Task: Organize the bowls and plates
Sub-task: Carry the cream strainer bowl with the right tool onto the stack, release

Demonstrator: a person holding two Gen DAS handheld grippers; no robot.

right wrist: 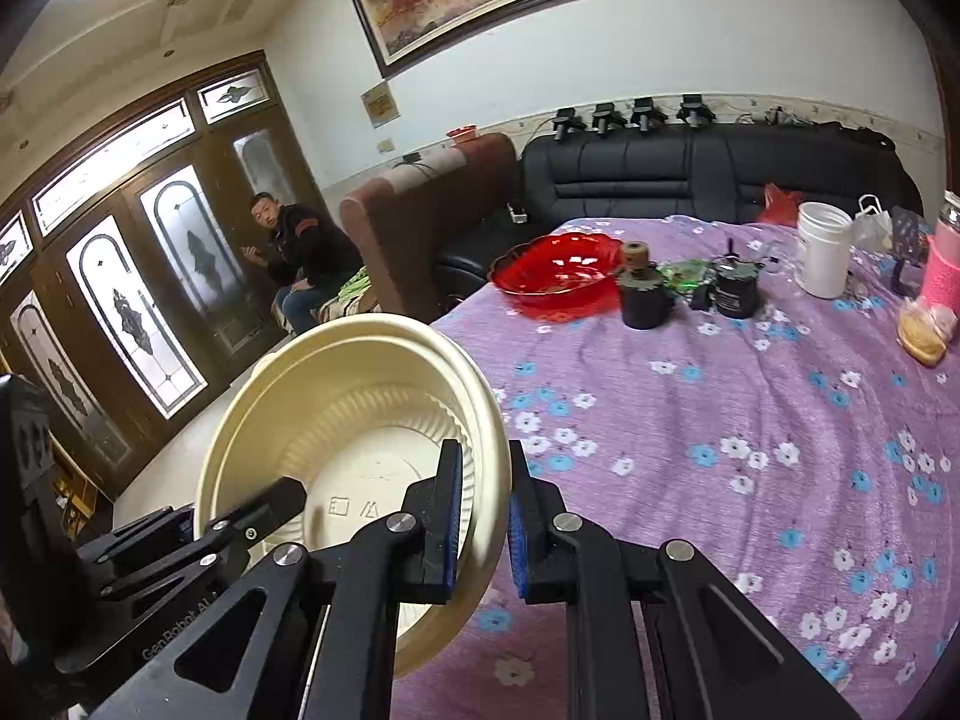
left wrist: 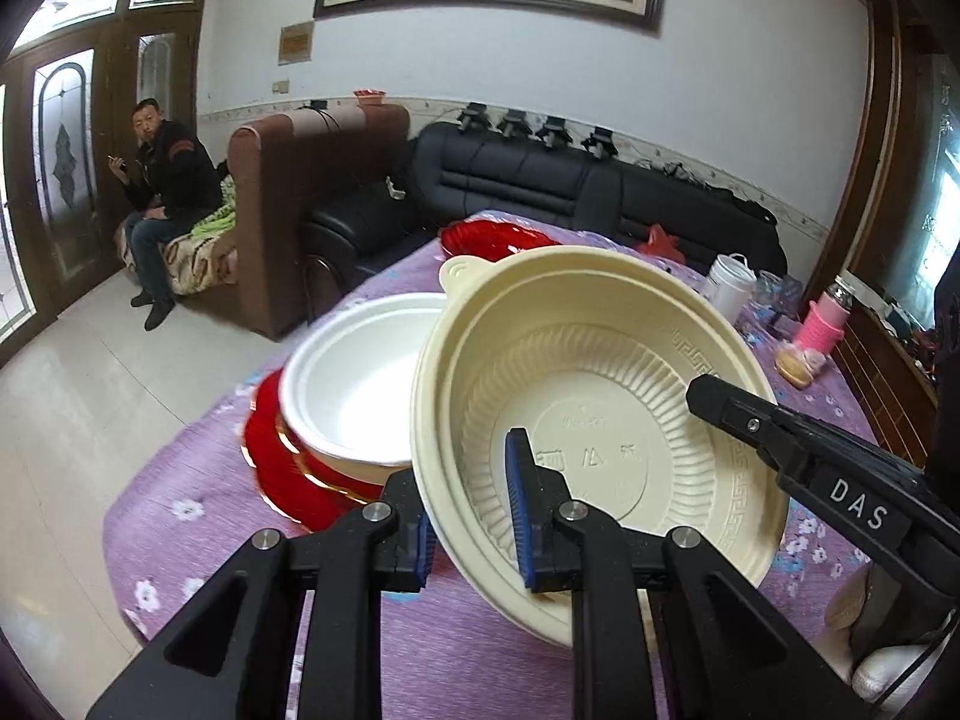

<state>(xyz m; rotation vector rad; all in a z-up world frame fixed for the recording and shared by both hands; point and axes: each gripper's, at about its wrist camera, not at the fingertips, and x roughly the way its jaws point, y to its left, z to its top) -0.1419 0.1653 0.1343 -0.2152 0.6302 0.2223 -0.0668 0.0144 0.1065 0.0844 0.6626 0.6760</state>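
A cream plastic bowl (left wrist: 600, 396) is held tilted above the purple floral tablecloth (left wrist: 198, 480). My left gripper (left wrist: 471, 516) is shut on its near rim, one pad inside and one outside. My right gripper (right wrist: 483, 516) is shut on the opposite rim of the same bowl (right wrist: 354, 438); its finger shows in the left wrist view (left wrist: 780, 438). A white bowl (left wrist: 360, 384) sits on stacked red plates (left wrist: 282, 468) to the left. A red scalloped dish (right wrist: 555, 273) lies at the table's far side.
On the table's far right stand a white jar (right wrist: 825, 249), a pink bottle (right wrist: 945, 267), a bagged bun (right wrist: 924, 330) and dark small containers (right wrist: 645, 294). Sofas (left wrist: 600, 186) and a seated man (left wrist: 165, 198) are beyond the table. The table edge drops to a tiled floor on the left.
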